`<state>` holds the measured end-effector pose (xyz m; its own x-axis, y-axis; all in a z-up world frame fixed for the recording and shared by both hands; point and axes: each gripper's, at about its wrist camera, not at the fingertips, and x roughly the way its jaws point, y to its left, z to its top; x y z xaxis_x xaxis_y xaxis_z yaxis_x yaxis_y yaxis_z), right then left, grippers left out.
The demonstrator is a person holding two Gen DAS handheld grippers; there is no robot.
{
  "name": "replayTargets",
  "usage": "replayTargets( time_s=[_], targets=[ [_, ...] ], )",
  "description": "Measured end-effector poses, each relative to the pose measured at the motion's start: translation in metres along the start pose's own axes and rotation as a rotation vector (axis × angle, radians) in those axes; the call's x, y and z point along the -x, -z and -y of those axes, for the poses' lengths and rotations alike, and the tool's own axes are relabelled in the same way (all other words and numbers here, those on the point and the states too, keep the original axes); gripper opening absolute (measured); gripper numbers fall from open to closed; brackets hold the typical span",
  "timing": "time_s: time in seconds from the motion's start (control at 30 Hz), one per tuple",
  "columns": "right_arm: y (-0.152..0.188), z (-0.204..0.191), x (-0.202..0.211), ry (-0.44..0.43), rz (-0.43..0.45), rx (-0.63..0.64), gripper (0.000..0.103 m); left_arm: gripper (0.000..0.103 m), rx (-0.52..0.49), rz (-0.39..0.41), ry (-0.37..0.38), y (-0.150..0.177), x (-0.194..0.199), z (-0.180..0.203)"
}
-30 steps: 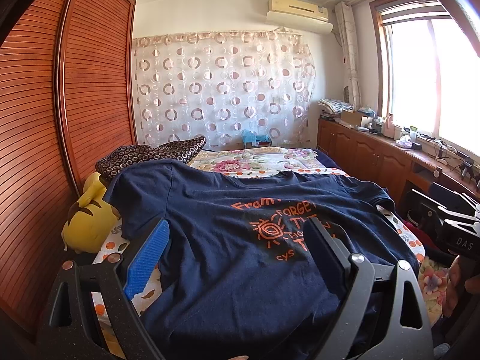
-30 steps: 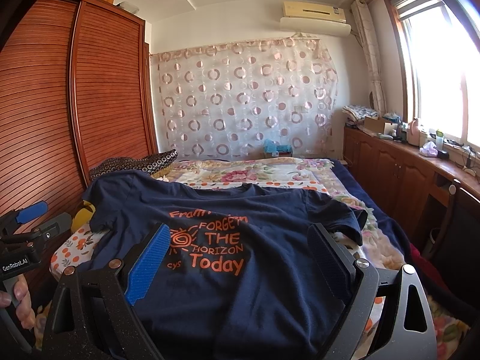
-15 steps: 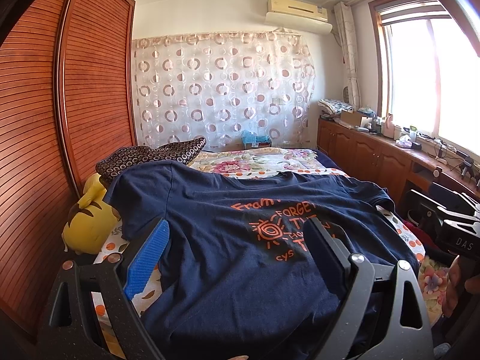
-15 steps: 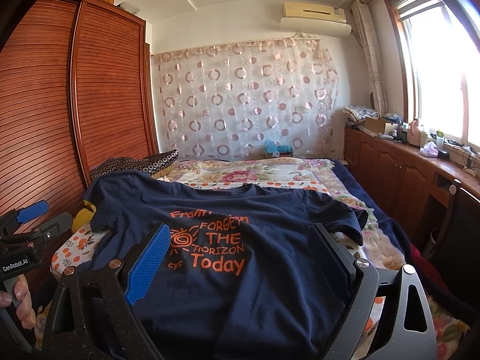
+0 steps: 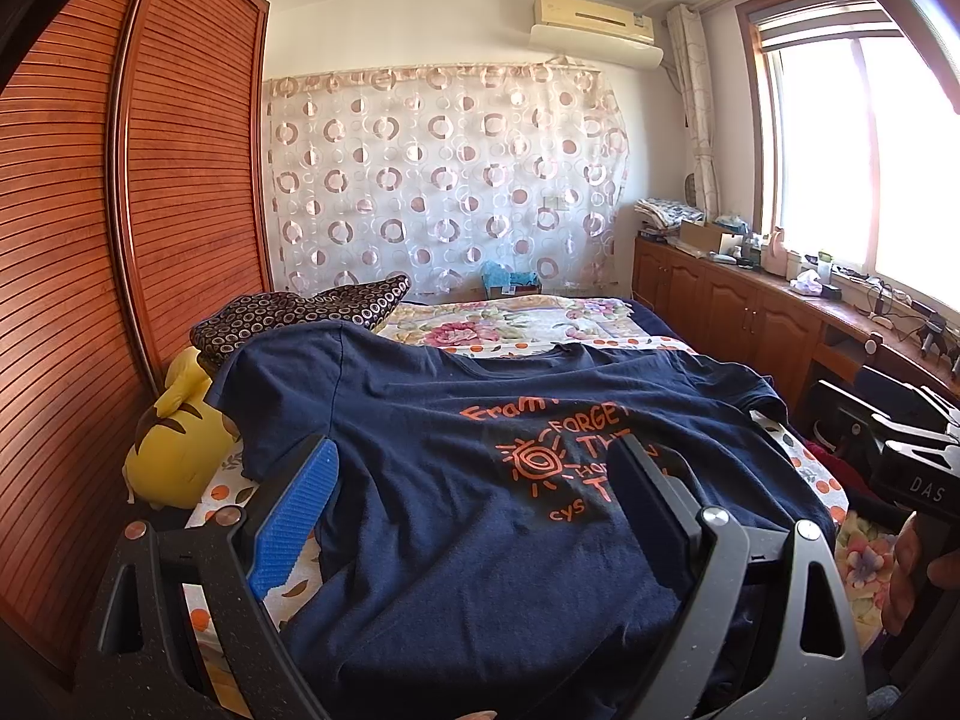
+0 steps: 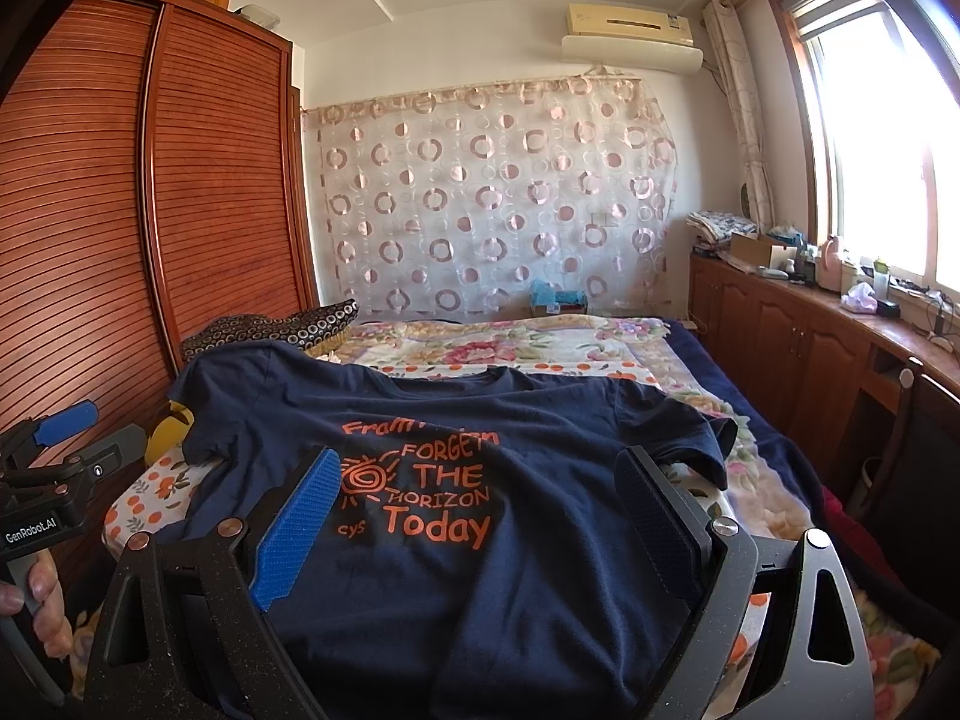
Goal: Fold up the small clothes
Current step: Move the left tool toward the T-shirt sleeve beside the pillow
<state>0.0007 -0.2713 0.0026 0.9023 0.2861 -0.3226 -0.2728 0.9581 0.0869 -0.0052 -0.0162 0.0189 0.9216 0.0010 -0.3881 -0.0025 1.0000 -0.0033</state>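
A navy T-shirt (image 5: 456, 480) with orange print lies spread flat, front up, on the bed, collar towards the far end; it also shows in the right wrist view (image 6: 480, 570). My left gripper (image 5: 474, 480) is open and empty, held above the shirt's lower left part. My right gripper (image 6: 474, 486) is open and empty, held above the shirt's lower middle. Each gripper shows at the edge of the other's view: the right one (image 5: 912, 462), the left one (image 6: 54, 468).
The bed (image 6: 540, 348) has a floral cover. A yellow plush toy (image 5: 174, 456) and a dark patterned pillow (image 5: 300, 312) lie at its left side by the wooden wardrobe (image 5: 120, 240). Wooden cabinets (image 6: 810, 336) with clutter run along the right under the window.
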Motion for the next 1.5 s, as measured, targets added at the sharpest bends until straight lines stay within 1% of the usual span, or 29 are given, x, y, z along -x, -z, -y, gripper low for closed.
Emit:
replayTargets(
  time_s=[0.17,0.3,0.43,0.5,0.53,0.63,0.77,0.83,0.87,1.0,1.1,1.17,1.23,1.3,1.4,1.5],
  targets=[
    [0.001,-0.002,-0.003,-0.016,-0.004,-0.004,0.093,0.091,-0.004,-0.010,-0.003,-0.001,-0.001,0.001],
    [0.003,-0.009,-0.013,-0.064,-0.019,0.003,0.093,0.091,0.012,-0.041,-0.015,-0.003,-0.008,-0.004],
    [0.005,-0.021,-0.025,-0.114,-0.042,0.042,0.093,0.091,0.011,-0.067,-0.039,0.002,-0.019,-0.016],
    [0.007,-0.028,-0.034,-0.144,-0.053,0.076,0.095,0.091,0.023,-0.076,-0.025,0.011,-0.028,-0.028],
    [0.006,-0.029,-0.036,-0.152,-0.056,0.082,0.099,0.091,0.032,-0.083,-0.020,0.013,-0.031,-0.033],
    [0.005,-0.033,-0.048,-0.180,-0.064,0.114,0.100,0.091,0.048,-0.104,-0.033,0.020,-0.041,-0.049],
    [0.001,-0.038,-0.066,-0.216,-0.072,0.155,0.100,0.092,0.095,-0.115,-0.025,0.028,-0.051,-0.073],
    [0.000,-0.040,-0.076,-0.237,-0.076,0.164,0.102,0.096,0.104,-0.107,-0.060,0.030,-0.054,-0.085],
    [0.000,-0.039,-0.079,-0.245,-0.080,0.166,0.102,0.103,0.101,-0.106,-0.072,0.031,-0.056,-0.090],
    [-0.001,-0.040,-0.103,-0.295,-0.112,0.187,0.102,0.103,0.086,-0.120,-0.099,0.035,-0.067,-0.111],
    [-0.003,-0.037,-0.117,-0.322,-0.129,0.192,0.102,0.103,0.082,-0.141,-0.139,0.038,-0.075,-0.132],
    [-0.005,-0.036,-0.127,-0.350,-0.136,0.189,0.102,0.103,0.081,-0.141,-0.149,0.039,-0.079,-0.144],
    [-0.009,-0.034,-0.137,-0.359,-0.146,0.201,0.102,0.103,0.072,-0.144,-0.154,0.039,-0.082,-0.153],
    [-0.012,-0.031,-0.144,-0.389,-0.154,0.209,0.102,0.103,0.067,-0.152,-0.164,0.038,-0.087,-0.165],
    [-0.017,-0.028,-0.156,-0.416,-0.159,0.226,0.102,0.103,0.058,-0.173,-0.203,0.035,-0.098,-0.183],
    [-0.024,-0.026,-0.171,-0.446,-0.186,0.238,0.102,0.103,0.070,-0.183,-0.209,0.031,-0.108,-0.204]
  ],
)
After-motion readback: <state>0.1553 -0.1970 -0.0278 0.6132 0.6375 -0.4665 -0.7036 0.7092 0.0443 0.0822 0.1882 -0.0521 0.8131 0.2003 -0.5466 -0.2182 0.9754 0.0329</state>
